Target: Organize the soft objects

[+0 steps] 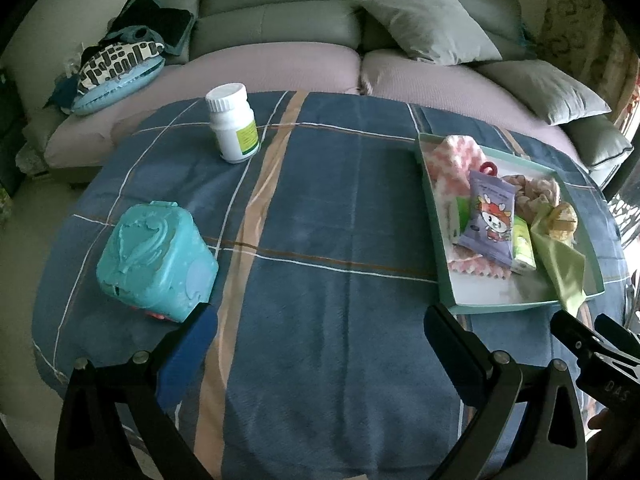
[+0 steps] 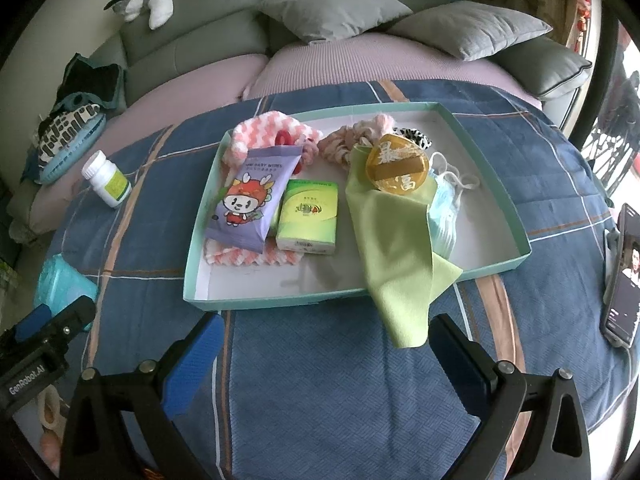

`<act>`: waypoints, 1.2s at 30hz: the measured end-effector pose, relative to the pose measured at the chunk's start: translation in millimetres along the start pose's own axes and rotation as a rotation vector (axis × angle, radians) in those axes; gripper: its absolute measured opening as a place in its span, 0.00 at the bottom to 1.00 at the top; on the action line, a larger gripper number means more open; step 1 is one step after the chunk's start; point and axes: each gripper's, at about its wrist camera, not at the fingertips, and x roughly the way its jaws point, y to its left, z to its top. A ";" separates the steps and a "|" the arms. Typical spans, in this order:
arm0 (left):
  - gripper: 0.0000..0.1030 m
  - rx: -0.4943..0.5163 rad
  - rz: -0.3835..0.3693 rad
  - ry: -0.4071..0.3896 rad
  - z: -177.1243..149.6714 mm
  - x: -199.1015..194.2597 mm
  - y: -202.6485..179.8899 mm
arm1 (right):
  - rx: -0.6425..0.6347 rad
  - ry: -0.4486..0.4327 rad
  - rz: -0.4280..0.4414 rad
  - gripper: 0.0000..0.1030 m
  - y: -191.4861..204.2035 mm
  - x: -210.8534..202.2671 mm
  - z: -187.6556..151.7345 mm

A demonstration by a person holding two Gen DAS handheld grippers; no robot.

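— Both grippers first: how do they stand?

— Wide, the pair of them, nothing between the blue pads. I have the left gripper (image 1: 318, 320) low over the blue plaid tablecloth (image 1: 320, 220), and the right gripper (image 2: 328, 330) just short of the shallow teal cardboard tray (image 2: 276, 301).

— Where are the soft things?

— Ahead of the right gripper, inside that tray. Toward its left finger lies a pink-and-white knitted cloth (image 2: 256, 136) with a purple packet of baby wipes (image 2: 252, 200) on top; a green pocket tissue pack (image 2: 310, 216) sits just beside the packet. Toward the right finger a light green cloth (image 2: 396, 256) spills over the near rim onto the tablecloth, its corner close to that fingertip. A round gold-lidded tin (image 2: 398, 168) rests on its far end, a pale blue face mask (image 2: 444, 216) beside it, pink scrunchies (image 2: 340, 146) beyond.

— And outside the tray?

— Off the left gripper's left finger, a turquoise plastic box (image 1: 156, 256), nearly touching its tip. Further ahead stands a white pill bottle (image 1: 234, 122), upright. A phone (image 2: 622, 280) lies far right of the right gripper
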 end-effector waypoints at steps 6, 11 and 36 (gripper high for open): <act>1.00 0.014 0.015 0.002 -1.8 2.5 -2.7 | -0.008 0.012 0.000 1.00 1.1 6.1 -1.7; 1.00 0.018 0.019 0.011 -2.5 6.1 -5.0 | -0.014 0.012 0.001 1.00 1.9 7.5 -1.4; 1.00 0.063 0.069 0.049 -4.8 22.6 -17.8 | -0.040 0.036 -0.034 1.00 2.8 18.2 -0.1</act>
